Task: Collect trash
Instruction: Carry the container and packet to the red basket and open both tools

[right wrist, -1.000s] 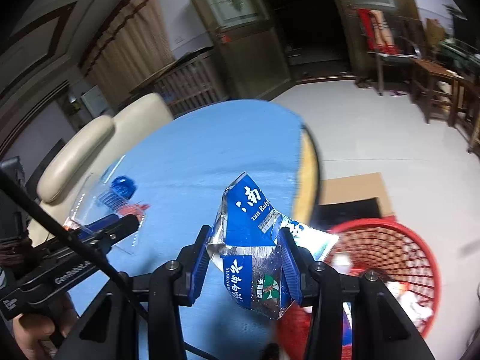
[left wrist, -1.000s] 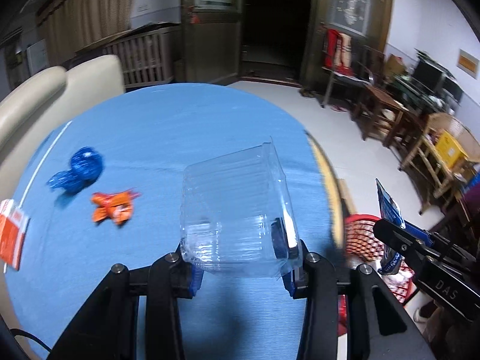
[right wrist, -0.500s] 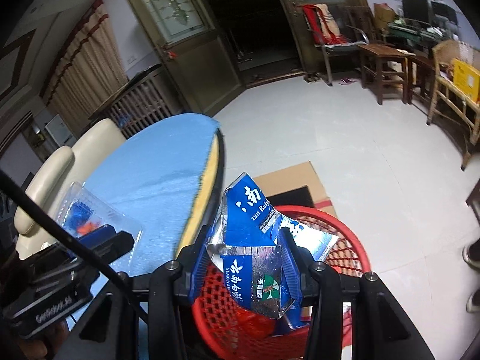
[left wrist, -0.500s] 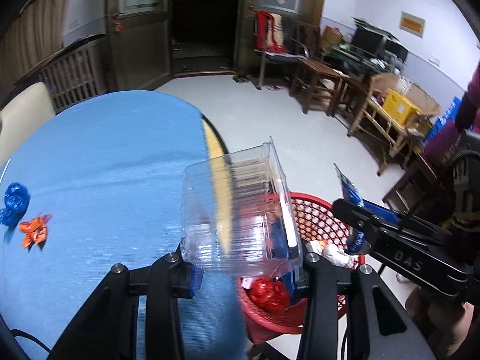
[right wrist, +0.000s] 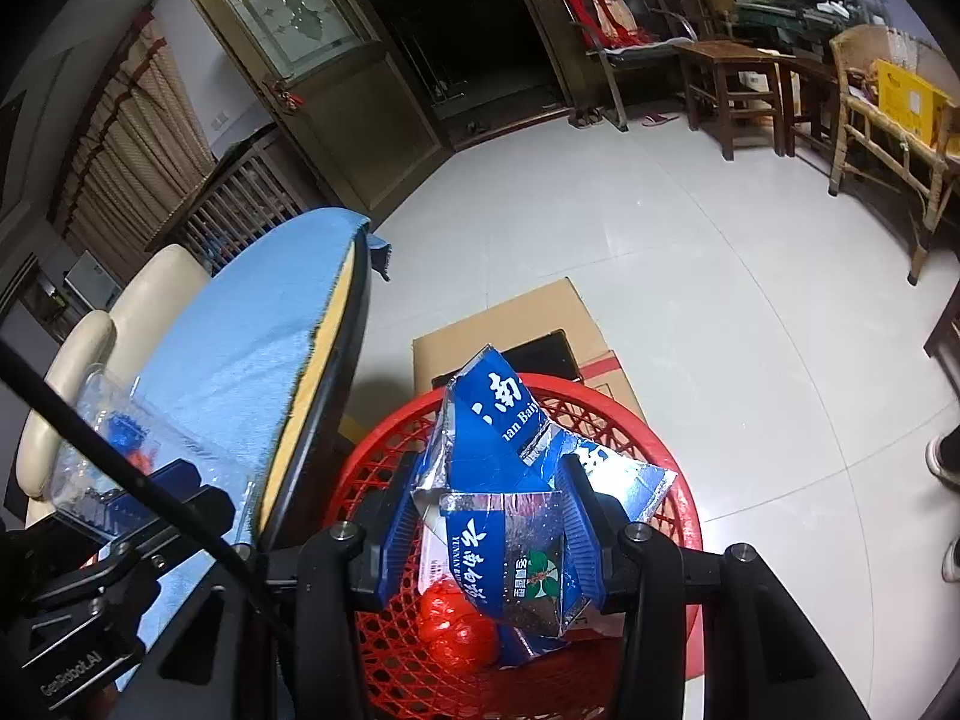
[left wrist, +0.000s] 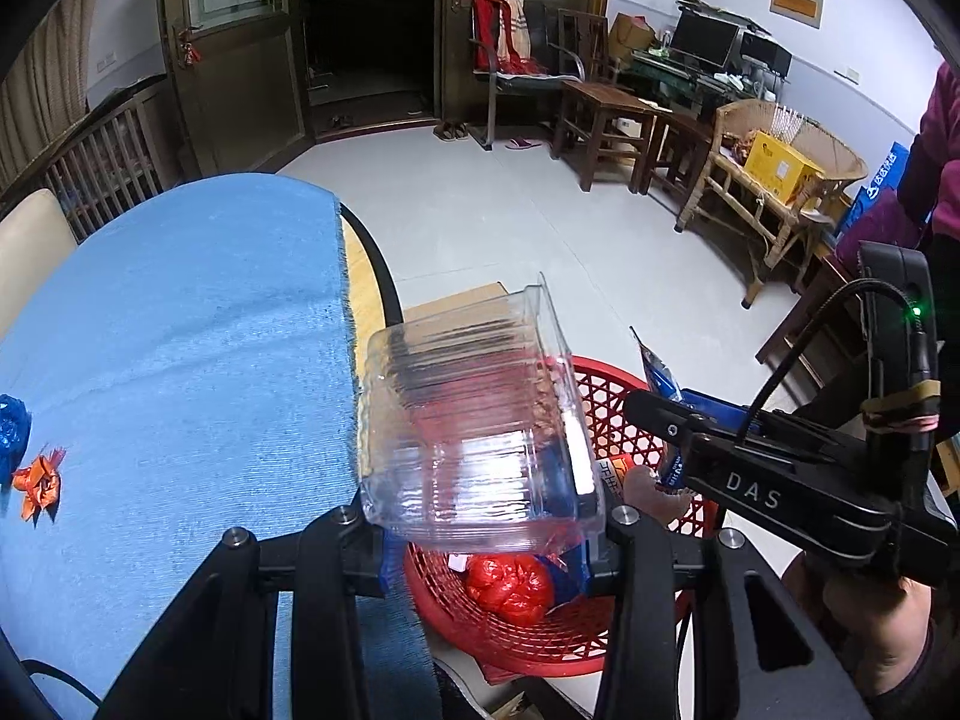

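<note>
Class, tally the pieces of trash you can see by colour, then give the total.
Clear: 1, plastic container
Blue: 2, foil packet, blue wrapper
Orange: 1, orange wrapper
Red: 1, crumpled red bag in the basket
Total: 5

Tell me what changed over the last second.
Both tongs swung from over the blue tablecloth to above the red basket. Unchanged: left tongs grip the clear plastic container, right tongs grip the blue foil wrapper; nothing released.
</note>
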Demonstrator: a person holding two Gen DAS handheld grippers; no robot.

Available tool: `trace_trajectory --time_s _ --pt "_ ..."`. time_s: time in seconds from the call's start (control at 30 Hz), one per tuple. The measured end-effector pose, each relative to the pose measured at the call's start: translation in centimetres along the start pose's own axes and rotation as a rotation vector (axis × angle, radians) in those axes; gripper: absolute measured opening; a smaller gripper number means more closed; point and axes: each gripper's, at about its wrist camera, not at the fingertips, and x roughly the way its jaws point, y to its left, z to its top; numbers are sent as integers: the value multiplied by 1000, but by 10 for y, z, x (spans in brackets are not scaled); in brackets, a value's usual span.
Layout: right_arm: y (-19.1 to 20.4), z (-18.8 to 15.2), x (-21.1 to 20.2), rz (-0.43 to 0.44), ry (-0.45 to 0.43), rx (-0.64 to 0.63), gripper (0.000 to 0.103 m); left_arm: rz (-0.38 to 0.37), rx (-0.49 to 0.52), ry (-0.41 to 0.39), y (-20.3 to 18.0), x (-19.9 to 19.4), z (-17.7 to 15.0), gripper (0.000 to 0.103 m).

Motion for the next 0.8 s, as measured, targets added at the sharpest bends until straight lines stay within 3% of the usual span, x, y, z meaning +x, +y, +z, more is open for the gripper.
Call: trace_trajectory --time_s 0.13,0.17,0.23,0.8 --pt "-4 0 6 1 30 8 52 5 -3 11 -1 7 2 44" --pt "-5 0 8 0 36 12 60 4 -4 16 -2 9 3 44" --pt "-9 1 10 -2 41 30 66 2 -4 28 -4 14 4 44" --pt "-18 16 -37 13 -80 90 67 -16 26 59 -26 32 7 45"
